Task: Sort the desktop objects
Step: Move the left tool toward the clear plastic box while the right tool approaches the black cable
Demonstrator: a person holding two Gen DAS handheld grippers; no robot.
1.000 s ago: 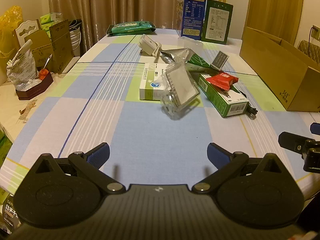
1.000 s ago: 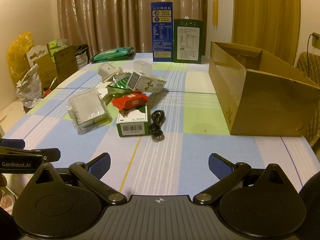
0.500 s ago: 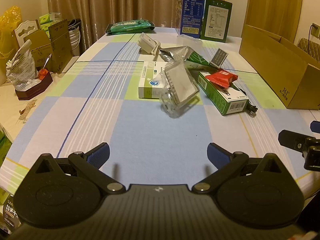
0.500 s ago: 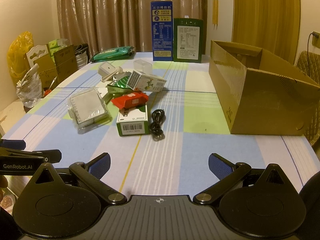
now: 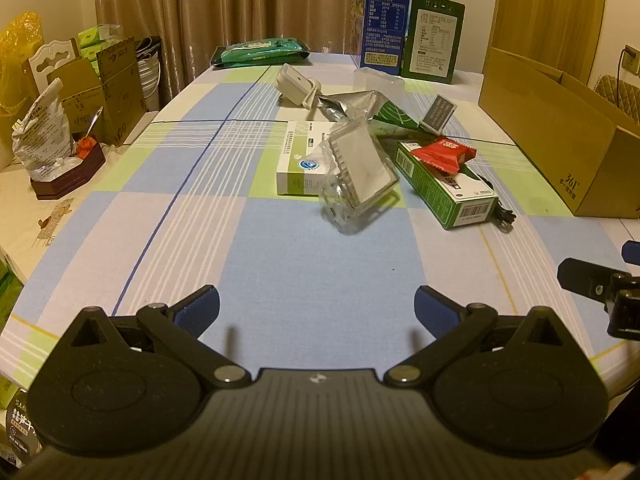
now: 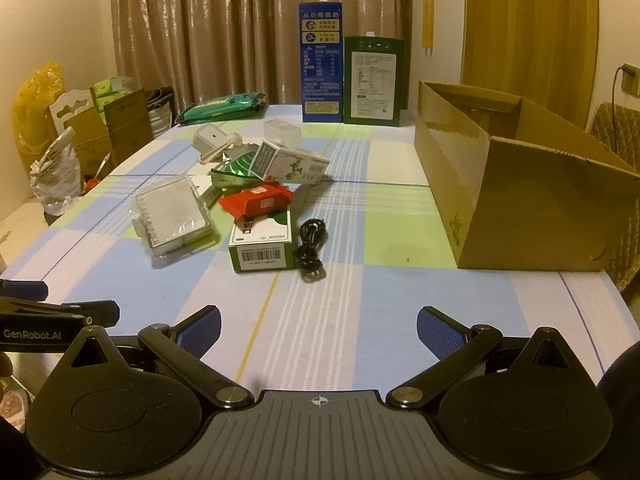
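Observation:
A pile of small objects lies mid-table: a clear plastic case (image 5: 358,172) (image 6: 172,216), a white-green medicine box (image 5: 302,158), a long green box (image 5: 446,184) (image 6: 262,242) with a red snack pack (image 5: 442,154) (image 6: 258,200) on it, a black coiled cable (image 6: 310,242), a green-white carton (image 6: 288,164) and a white adapter (image 5: 296,86). An open cardboard box (image 6: 516,192) stands at the right. My left gripper (image 5: 316,308) and right gripper (image 6: 318,328) are both open and empty, low over the near table edge, well short of the pile.
A tall blue carton (image 6: 320,62) and a dark green box (image 6: 374,80) stand at the far edge, with a green wipes pack (image 6: 222,106) to their left. Bags and cardboard (image 5: 60,92) crowd a side surface at the left.
The left gripper has tilted or risen slightly, so the pile sits a little lower in its view. The right gripper has barely moved. Nothing was picked up.

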